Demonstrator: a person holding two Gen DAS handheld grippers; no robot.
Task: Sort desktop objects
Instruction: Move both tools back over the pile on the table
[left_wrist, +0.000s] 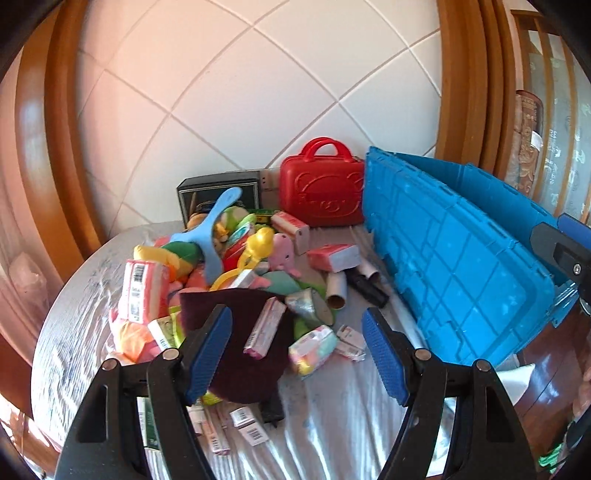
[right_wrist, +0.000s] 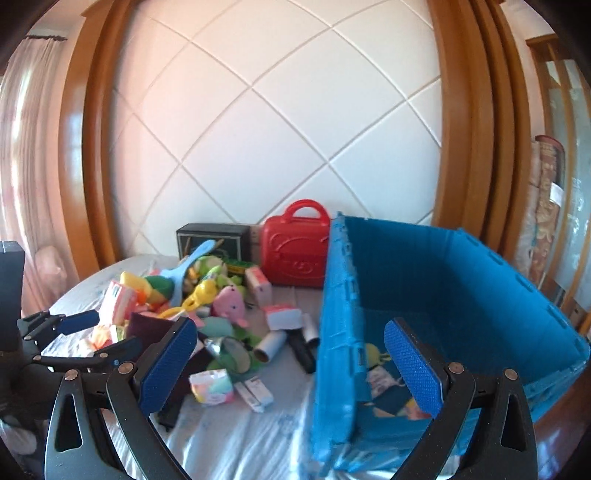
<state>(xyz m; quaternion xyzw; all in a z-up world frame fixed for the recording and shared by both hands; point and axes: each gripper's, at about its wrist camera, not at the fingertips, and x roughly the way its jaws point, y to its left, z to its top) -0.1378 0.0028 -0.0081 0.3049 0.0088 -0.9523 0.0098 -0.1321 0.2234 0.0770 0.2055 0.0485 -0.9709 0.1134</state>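
A heap of plush toys, tissue packs and small boxes (left_wrist: 236, 266) lies on a white-covered table (left_wrist: 332, 424). To its right stands a blue plastic crate (left_wrist: 454, 258), which holds a few soft items (right_wrist: 384, 384). My left gripper (left_wrist: 295, 310) hovers open over the near side of the heap, above a dark maroon cloth (left_wrist: 240, 332) and a pastel tissue pack (left_wrist: 312, 349), with its pads touching nothing. My right gripper (right_wrist: 290, 322) is open too, straddling the crate's near left wall (right_wrist: 336, 332) from above. The right wrist view shows the left gripper (right_wrist: 116, 328) at the left edge.
A red toy suitcase (left_wrist: 321, 188) and a black box (left_wrist: 218, 192) stand at the back against the white tiled wall. Cardboard tubes (left_wrist: 336, 291) and a black cylinder (left_wrist: 367, 288) lie between heap and crate. Small barcode boxes (left_wrist: 243, 428) sit near the table's front edge.
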